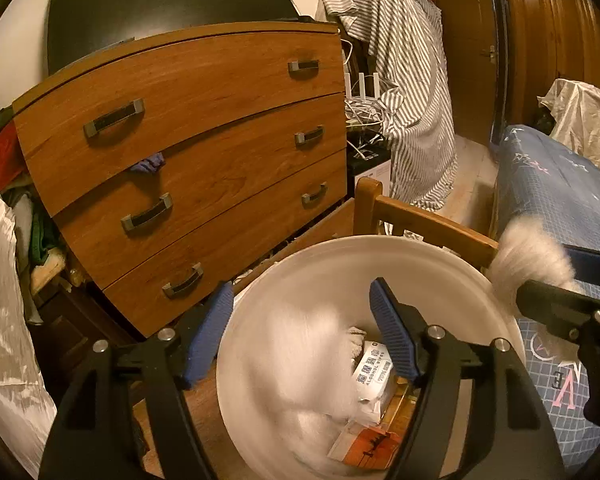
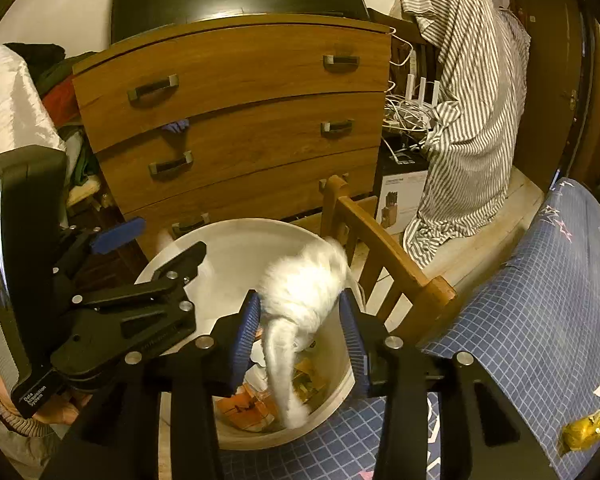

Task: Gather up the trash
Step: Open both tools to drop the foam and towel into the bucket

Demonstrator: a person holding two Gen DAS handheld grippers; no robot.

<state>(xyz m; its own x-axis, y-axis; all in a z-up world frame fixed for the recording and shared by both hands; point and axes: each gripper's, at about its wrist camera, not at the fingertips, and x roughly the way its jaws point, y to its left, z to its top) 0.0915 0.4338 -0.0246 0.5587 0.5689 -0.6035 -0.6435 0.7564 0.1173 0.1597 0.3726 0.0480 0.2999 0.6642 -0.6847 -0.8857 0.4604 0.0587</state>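
White bin: stands on the floor at 6 o'clock of the wooden dresser, just beside the chair and the blue checked bed cover. Contents: wipes packet, orange box, papers. Left tongs: open above the bin; blurred white tissue below them, untouched. Right tongs: blurred white tissue wad between the pads; grip cannot be told. Gold wrapper: on the cover.

Right gripper above a white bin, blue pads either side of a blurred white tissue wad, contact unclear. Orange packaging in the bin's bottom. Left gripper over the bin's left rim, jaws apart. Gold wrapper near the blue cloth's right edge.
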